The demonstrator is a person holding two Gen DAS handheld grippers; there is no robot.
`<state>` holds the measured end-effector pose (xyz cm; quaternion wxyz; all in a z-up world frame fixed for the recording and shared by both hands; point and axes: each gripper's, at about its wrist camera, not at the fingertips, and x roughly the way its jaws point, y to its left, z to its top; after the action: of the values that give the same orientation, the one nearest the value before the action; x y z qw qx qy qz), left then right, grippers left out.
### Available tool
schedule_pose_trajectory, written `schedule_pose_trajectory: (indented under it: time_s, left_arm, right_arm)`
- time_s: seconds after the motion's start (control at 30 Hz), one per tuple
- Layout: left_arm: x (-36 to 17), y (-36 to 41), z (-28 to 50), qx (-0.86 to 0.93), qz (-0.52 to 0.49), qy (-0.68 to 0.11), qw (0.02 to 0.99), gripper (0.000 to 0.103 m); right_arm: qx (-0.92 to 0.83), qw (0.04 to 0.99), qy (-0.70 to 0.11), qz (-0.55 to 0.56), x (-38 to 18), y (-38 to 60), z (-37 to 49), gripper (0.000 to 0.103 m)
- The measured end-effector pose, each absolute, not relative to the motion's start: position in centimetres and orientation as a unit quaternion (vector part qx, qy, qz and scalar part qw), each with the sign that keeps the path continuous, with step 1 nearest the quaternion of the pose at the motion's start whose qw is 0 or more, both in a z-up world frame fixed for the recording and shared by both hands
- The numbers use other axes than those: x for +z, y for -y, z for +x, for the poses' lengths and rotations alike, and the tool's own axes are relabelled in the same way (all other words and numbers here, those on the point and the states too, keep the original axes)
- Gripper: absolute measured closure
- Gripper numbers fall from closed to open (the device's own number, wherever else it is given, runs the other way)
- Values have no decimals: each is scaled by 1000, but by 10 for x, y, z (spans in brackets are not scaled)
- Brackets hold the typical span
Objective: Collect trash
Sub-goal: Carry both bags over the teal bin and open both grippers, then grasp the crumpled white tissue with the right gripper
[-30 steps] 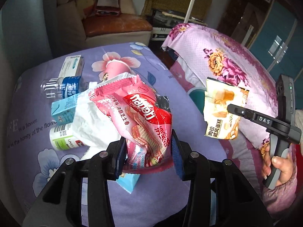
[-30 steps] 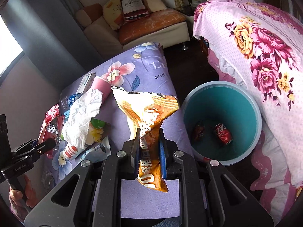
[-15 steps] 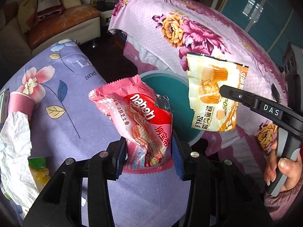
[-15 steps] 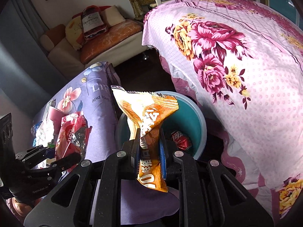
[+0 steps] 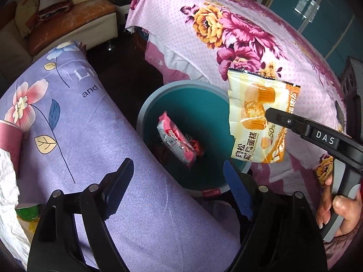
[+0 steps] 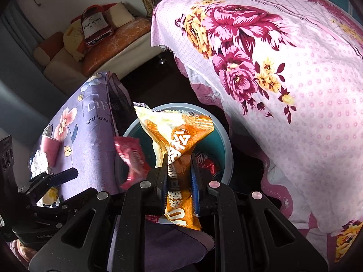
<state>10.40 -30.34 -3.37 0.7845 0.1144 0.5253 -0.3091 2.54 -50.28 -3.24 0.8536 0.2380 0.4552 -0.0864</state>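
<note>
My left gripper (image 5: 179, 172) is open and empty above the near rim of the teal bin (image 5: 145, 111). The pink Nabati wafer wrapper (image 5: 175, 142) is inside the bin's mouth, loose from the jaws; in the right wrist view (image 6: 131, 158) it hangs blurred at the bin's left edge. My right gripper (image 6: 180, 172) is shut on the orange and cream cake wrapper (image 6: 179, 145) and holds it upright over the bin (image 6: 226, 149). The same wrapper (image 5: 256, 113) shows at the bin's right rim. A red can (image 6: 207, 162) lies in the bin.
The purple flowered tablecloth (image 5: 79, 124) on the left carries crumpled white paper (image 5: 6, 181), a pink cup (image 5: 11, 136) and a green item (image 5: 29, 212). A pink flowered cover (image 6: 283, 68) drapes furniture right of the bin. A sofa (image 6: 102, 52) stands behind.
Both grippers moved right from the table to the bin. My left gripper opened and the pink wrapper dropped into the bin. The right gripper still holds its wrapper.
</note>
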Motion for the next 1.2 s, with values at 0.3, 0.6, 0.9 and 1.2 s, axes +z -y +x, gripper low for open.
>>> schedule_pose_trajectory:
  time_s: [0.3, 0.6, 0.9, 1.2]
  left_arm:
    - [-26, 279, 113, -297, 83, -525, 794, 15]
    - [-19, 253, 111, -289, 60, -528, 797, 12]
    - [-10, 219, 99, -276, 40, -524, 805, 11]
    - [1, 164, 86, -250, 15, -516, 819, 11]
  right_arm:
    - [-84, 846, -471, 235, -41, 496, 36, 87]
    - [-84, 841, -484, 228, -41, 481, 38, 41]
    - [-73, 840, -488, 224, -27, 461, 32, 30]
    - [-36, 845, -498, 192, -11, 407, 35, 27]
